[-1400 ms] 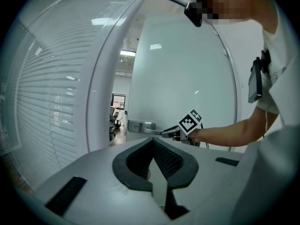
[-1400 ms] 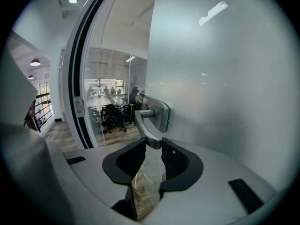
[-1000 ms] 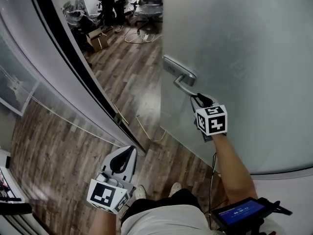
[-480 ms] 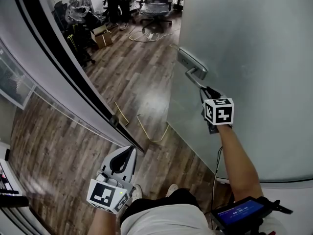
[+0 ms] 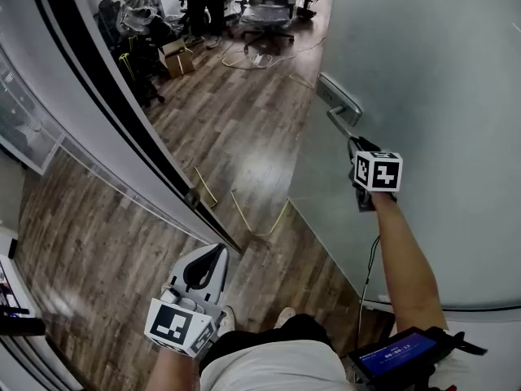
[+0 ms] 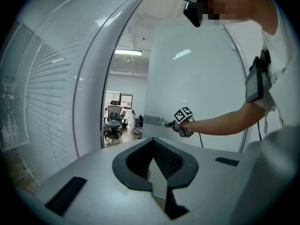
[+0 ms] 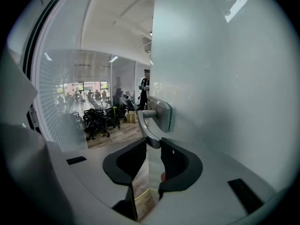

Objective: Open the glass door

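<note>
The frosted glass door (image 5: pixel 423 96) stands partly open at the right of the head view. Its metal lever handle (image 5: pixel 340 119) juts from a plate near the door's edge. My right gripper (image 5: pixel 356 143) reaches out to the lever's free end. In the right gripper view the handle (image 7: pixel 149 125) runs down between the jaws, and the right gripper (image 7: pixel 153 143) has just been closing and is shut on it. My left gripper (image 5: pixel 218 251) hangs low by my waist, shut and holding nothing, with its tips (image 6: pixel 153 142) together. It faces the door (image 6: pixel 197 78).
A dark door frame (image 5: pixel 106 96) and glass wall run along the left. Beyond the doorway lie wood floor (image 5: pixel 236 112), an office chair (image 5: pixel 269 6), a cardboard box (image 5: pixel 181 59) and stacked chairs (image 7: pixel 96 118). A person (image 7: pixel 144 90) stands far inside. A small screen (image 5: pixel 399 353) hangs at my hip.
The door has swung further open, its edge moving right and up in the head view. My right gripper went along with the handle. The left gripper has stayed put.
</note>
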Demonstrator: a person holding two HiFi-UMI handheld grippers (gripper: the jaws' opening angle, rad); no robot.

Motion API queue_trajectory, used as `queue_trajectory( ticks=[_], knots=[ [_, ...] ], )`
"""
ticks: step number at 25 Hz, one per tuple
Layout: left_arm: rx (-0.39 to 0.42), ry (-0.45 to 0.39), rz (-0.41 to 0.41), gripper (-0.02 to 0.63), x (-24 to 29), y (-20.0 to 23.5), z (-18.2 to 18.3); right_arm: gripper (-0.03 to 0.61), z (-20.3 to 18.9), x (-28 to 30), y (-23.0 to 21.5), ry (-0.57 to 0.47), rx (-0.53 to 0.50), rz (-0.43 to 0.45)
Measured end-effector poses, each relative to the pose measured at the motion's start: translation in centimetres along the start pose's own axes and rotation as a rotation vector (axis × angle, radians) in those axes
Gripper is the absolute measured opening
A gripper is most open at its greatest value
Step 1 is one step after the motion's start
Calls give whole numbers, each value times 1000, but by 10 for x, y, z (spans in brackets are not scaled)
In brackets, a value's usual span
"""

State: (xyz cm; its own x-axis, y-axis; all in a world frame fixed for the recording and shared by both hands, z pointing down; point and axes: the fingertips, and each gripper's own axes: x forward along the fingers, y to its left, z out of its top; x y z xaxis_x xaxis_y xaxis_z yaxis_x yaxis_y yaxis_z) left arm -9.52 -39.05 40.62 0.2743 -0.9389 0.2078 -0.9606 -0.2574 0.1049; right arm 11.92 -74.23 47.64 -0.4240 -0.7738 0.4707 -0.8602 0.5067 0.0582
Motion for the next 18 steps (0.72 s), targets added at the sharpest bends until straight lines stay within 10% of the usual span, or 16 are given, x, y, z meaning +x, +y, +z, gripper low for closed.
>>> queue_trajectory(
  ticks=[18],
  knots=[
    [0, 5, 4, 0, -2, -1, 3, 103, 41, -21, -19, -161, -37, -87]
  ],
)
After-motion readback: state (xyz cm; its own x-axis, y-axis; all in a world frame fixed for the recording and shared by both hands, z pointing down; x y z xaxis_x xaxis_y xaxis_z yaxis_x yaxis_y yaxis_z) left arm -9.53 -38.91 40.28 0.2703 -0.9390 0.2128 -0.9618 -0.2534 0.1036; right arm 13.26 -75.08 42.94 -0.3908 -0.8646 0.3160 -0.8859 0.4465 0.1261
